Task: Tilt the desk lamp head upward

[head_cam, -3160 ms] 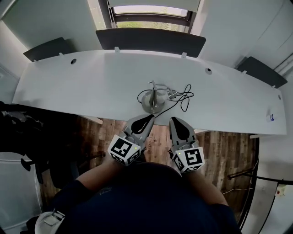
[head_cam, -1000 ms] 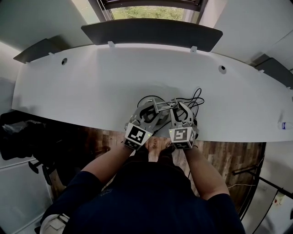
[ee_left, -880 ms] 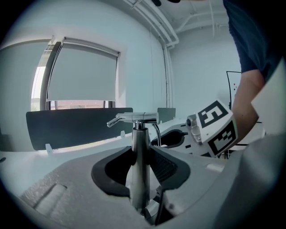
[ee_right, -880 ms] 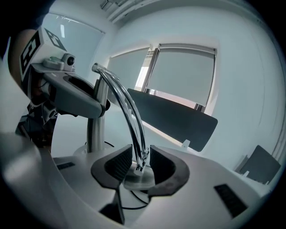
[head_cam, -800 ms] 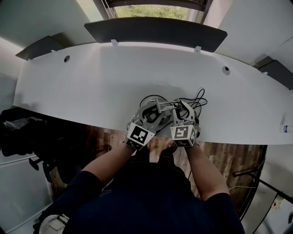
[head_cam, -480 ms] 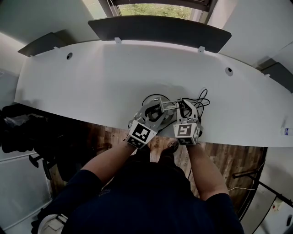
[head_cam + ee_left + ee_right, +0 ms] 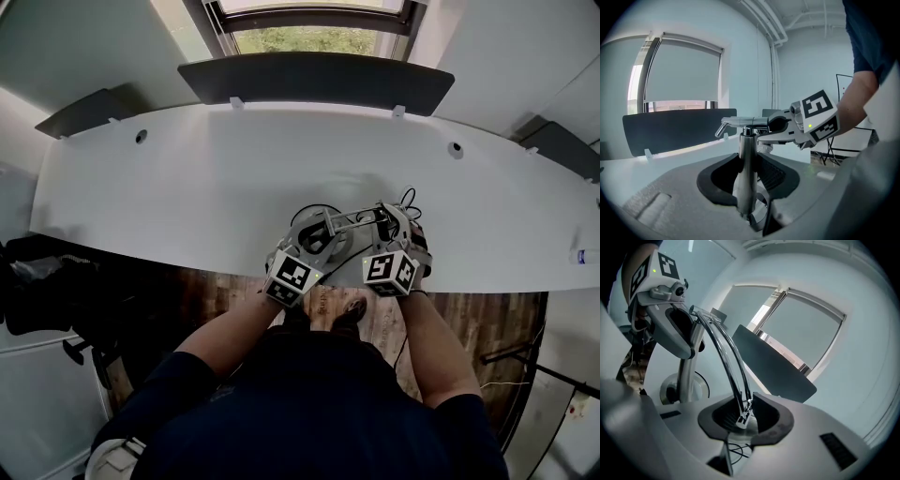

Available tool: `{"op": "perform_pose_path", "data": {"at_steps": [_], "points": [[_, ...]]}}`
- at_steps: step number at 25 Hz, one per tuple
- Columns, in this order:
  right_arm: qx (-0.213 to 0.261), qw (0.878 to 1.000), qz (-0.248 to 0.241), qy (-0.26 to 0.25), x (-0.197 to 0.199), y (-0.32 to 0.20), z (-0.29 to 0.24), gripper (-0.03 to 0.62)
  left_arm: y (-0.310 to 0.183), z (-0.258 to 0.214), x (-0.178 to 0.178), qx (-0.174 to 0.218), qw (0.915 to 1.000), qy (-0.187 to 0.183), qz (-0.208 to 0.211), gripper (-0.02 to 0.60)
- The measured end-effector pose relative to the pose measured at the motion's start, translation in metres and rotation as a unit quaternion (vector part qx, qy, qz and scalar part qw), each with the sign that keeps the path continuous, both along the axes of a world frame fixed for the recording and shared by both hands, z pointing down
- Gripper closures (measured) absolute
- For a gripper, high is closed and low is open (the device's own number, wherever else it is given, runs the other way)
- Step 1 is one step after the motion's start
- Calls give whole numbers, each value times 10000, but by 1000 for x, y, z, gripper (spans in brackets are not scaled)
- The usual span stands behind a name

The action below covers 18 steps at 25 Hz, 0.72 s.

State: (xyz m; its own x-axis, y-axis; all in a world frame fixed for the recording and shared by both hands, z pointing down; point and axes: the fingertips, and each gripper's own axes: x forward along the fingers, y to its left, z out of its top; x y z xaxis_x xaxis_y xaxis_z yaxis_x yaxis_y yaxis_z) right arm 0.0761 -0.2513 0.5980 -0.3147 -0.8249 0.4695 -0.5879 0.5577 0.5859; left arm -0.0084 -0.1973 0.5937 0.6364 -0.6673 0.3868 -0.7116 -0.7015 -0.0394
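Note:
The chrome desk lamp [image 7: 328, 228] stands near the desk's front edge, with a round base [image 7: 680, 388]. An upright post [image 7: 744, 168] carries two thin rods [image 7: 725, 357] out to the head end. My left gripper [image 7: 317, 234] is shut on the post, its dark pads against both sides [image 7: 745, 180]. My right gripper [image 7: 386, 223] is shut on the small joint at the head end of the rods [image 7: 743, 416]. The head itself is mostly hidden between the jaws. Each gripper shows in the other's view: the right gripper [image 7: 780, 125] and the left gripper [image 7: 679, 333].
The lamp's black cable [image 7: 409, 201] loops on the white curved desk [image 7: 187, 187] behind the right gripper. A dark divider panel [image 7: 314, 80] runs along the desk's back edge below the window. A small object [image 7: 581, 255] lies at the desk's far right. Wooden floor lies under my arms.
Three seconds ago both grippers hung short of the desk, apart from the lamp. Now both are on it. In the last second the right gripper has shifted slightly right with the rods' end.

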Motion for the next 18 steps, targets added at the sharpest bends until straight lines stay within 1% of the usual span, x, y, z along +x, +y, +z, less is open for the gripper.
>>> {"op": "perform_pose_path", "data": {"at_steps": [6,8,10,13,18], "points": [[484,9979,35,433,12,-4,-39,494,1,0,0,-82,10000,23,1,456],[724,9949,-22,700,12,-4,-54,487,2,1,-1,-97,9999,25,8,456],[961,9891,-128,1106,11,-3,-66,487,3,1,0,-102,9999,21,19,456],[1248,9770,-248,1709,10,-1,-80,491,4,0,0,-101,9999,1,11,456],[1677,9565,-358,2362,3,1,-105,491,2,0,1,-74,10000,21,25,456]]}}
